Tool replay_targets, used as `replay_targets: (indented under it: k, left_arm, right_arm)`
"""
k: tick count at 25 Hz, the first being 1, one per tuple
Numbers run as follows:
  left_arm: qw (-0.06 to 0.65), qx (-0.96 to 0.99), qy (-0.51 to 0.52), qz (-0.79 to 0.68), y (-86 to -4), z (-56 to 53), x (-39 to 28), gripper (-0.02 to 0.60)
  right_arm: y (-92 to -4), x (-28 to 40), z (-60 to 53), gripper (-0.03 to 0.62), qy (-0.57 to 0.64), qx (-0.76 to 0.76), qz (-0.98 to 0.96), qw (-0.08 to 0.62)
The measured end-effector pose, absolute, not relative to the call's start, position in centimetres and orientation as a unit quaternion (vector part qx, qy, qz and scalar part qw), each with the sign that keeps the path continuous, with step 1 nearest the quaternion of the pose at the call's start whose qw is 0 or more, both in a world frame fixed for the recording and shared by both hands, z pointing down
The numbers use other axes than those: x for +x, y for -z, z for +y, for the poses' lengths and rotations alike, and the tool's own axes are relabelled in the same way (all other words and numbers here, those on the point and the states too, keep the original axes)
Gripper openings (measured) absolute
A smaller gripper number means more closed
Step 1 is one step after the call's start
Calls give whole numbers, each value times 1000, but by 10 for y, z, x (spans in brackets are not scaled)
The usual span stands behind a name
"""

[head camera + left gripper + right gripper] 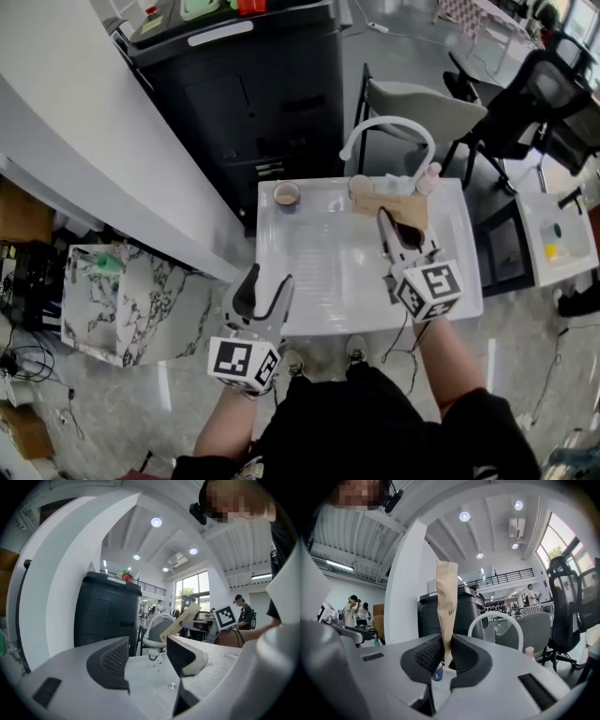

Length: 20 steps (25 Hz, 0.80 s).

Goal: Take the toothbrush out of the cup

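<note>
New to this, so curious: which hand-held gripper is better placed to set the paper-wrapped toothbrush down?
Right. The right hand-held gripper is shut on the paper-wrapped toothbrush; the left hand-held gripper is open and empty.

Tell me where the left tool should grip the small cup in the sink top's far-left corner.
Grip the cup by its side wall, just below the rim, bringing the left tool in level from the near side. It stands upright, round, with nothing close beside it on the sink top, so the open jaws can likely straddle it.
</note>
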<state>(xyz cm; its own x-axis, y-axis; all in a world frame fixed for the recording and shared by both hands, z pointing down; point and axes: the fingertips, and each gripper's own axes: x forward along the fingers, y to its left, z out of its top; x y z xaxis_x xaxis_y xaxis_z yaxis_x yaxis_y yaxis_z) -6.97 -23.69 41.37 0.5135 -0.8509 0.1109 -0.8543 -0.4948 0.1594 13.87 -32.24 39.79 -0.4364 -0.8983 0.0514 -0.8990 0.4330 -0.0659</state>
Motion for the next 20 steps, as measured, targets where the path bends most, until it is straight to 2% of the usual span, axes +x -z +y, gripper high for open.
replay_targets:
  k: [20]
  left_arm:
    - [81,906,5,-414,-398,-219,-69,236]
  right_arm:
    - [-377,100,-216,38,-36,542,-840,4]
